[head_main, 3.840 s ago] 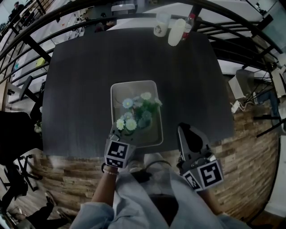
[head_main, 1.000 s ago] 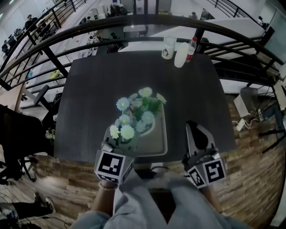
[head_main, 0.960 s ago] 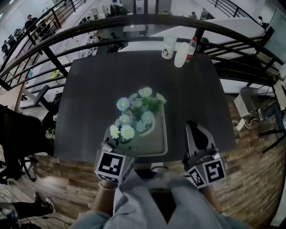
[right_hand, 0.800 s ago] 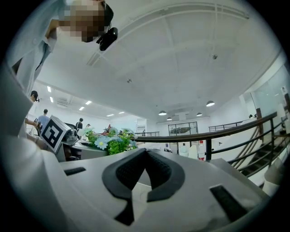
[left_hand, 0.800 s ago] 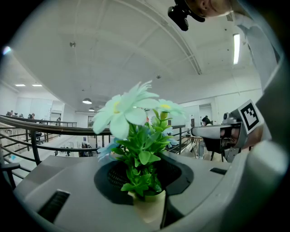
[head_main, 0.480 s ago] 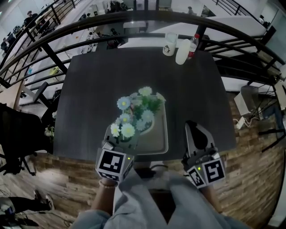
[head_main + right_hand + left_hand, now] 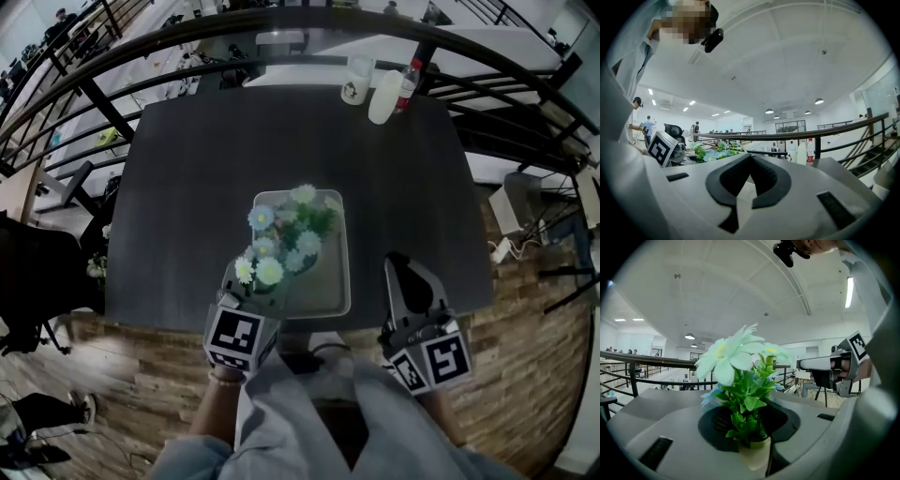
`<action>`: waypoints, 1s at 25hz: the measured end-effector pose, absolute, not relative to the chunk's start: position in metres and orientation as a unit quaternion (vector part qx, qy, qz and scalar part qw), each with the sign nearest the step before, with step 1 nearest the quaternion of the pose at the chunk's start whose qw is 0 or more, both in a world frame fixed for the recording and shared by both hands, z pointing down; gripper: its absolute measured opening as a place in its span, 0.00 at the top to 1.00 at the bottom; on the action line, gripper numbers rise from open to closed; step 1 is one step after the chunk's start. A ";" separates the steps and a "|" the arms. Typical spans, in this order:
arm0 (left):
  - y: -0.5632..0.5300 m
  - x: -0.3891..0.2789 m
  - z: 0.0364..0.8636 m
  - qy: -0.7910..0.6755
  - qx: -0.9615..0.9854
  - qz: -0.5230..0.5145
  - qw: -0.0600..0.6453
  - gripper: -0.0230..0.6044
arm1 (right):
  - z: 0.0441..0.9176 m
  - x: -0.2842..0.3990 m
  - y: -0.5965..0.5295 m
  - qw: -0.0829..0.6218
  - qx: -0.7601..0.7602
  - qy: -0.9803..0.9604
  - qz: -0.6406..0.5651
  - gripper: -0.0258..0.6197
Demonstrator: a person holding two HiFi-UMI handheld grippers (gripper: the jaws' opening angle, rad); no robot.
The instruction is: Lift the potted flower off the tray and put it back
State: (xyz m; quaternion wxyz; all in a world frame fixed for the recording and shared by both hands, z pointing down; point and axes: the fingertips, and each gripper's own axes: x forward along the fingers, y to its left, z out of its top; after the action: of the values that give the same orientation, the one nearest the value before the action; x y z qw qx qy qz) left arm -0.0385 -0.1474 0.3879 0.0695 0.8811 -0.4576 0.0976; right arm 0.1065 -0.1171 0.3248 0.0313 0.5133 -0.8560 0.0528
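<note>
Grey left gripper (image 7: 242,292), lower left of frame: jaws pinching the potted flower (image 7: 281,236) by its pot, over the tray (image 7: 333,286)'s near-left corner. Right gripper (image 7: 401,274): jaws pressed together, empty. We judge the pot could catch the rim and tip onto the tabletop (image 7: 187,187).

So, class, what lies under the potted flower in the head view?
The pale tray on the dark table. Blooms of the potted flower hide its pot and the tray floor below, so contact cannot be seen.

Potted flower (image 7: 281,246) had pale blue and creamy-white blooms over green leaves. Tray (image 7: 330,281) was light grey, tabletop (image 7: 187,187) dark charcoal.
</note>
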 end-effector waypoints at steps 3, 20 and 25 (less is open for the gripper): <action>-0.149 -0.037 0.400 -0.456 0.881 0.103 0.074 0.77 | 0.328 0.106 -0.116 0.039 0.512 -0.856 0.058 0.96; -0.156 -0.030 0.468 -0.446 0.876 0.148 0.108 0.77 | 0.348 0.111 -0.112 0.077 0.510 -0.853 0.073 0.95; -0.158 -0.029 0.482 -0.441 0.876 0.158 0.113 0.77 | 0.351 0.114 -0.110 0.085 0.516 -0.849 0.074 0.96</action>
State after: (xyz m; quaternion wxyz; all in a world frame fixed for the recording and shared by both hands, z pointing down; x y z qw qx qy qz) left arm -0.0291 -0.1583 0.4822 0.1128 0.8762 -0.4411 0.1580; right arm 0.1140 -0.1098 0.3510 0.0850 0.5155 -0.8494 0.0742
